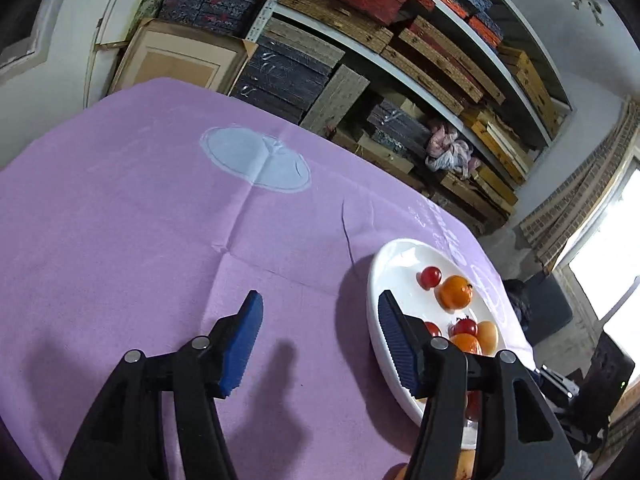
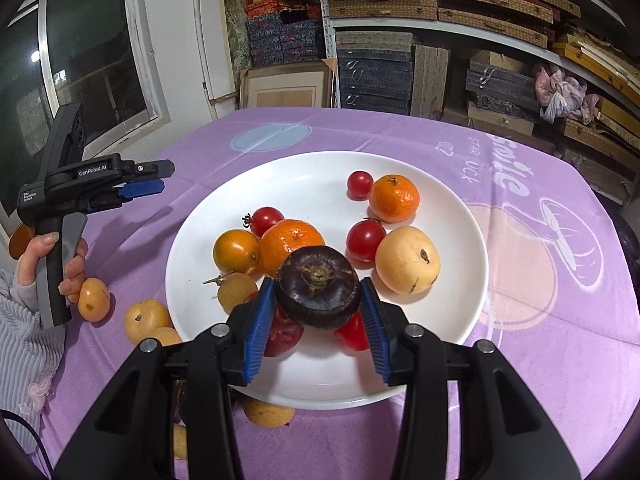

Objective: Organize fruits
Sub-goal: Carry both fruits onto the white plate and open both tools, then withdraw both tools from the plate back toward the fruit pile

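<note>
A white plate (image 2: 320, 176) on the purple tablecloth holds tangerines (image 2: 394, 199), cherry tomatoes (image 2: 365, 239), a yellow pear-like fruit (image 2: 407, 260) and other small fruits. My right gripper (image 2: 318, 312) is shut on a dark purple mangosteen (image 2: 318, 292) and holds it above the plate's near side. My left gripper (image 1: 320, 312) is open and empty, above the cloth left of the plate (image 1: 390, 256). It also shows in the right wrist view (image 2: 140, 188), held by a hand at the left. Several yellow fruits (image 2: 141, 320) lie on the cloth left of the plate.
Shelves stacked with boxes (image 2: 376, 76) stand behind the table. A window (image 2: 80, 60) is at the left. A yellow fruit (image 2: 267, 412) lies under the plate's near rim. The cloth has a pale oval print (image 1: 256, 160) toward the far side.
</note>
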`<move>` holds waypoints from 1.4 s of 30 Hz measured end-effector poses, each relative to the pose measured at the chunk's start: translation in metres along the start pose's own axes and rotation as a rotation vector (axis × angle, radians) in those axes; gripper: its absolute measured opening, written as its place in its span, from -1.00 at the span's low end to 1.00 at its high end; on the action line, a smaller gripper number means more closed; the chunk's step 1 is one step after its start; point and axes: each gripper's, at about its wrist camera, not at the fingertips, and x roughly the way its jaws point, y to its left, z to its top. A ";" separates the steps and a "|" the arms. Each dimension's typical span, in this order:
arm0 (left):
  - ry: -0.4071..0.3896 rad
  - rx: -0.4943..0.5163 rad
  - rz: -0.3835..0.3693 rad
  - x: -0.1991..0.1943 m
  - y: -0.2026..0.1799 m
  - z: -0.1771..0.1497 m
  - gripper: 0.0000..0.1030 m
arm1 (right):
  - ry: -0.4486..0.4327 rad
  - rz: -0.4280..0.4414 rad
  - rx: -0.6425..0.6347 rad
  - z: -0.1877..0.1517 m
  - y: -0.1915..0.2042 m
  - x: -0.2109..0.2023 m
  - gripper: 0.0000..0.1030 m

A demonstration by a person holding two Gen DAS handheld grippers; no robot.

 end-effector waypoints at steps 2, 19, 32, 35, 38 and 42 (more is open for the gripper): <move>-0.010 0.067 0.002 -0.003 -0.018 -0.003 0.18 | 0.002 -0.001 -0.003 -0.001 0.000 0.000 -0.19; 0.049 0.249 0.206 -0.056 -0.051 -0.058 0.22 | 0.014 0.031 0.016 -0.002 -0.004 0.001 -0.75; 0.151 0.395 0.306 -0.052 -0.054 -0.133 -0.06 | 0.001 0.039 0.032 -0.002 -0.003 -0.007 -0.70; 0.159 0.365 0.261 -0.052 -0.055 -0.128 -0.14 | -0.004 0.054 0.048 -0.001 -0.006 -0.009 -0.70; 0.158 0.363 0.251 -0.049 -0.060 -0.131 -0.14 | -0.015 0.060 0.066 0.000 -0.010 -0.013 -0.70; 0.106 0.316 0.198 -0.049 -0.079 -0.098 -0.14 | -0.030 0.050 0.090 0.003 -0.017 -0.018 -0.63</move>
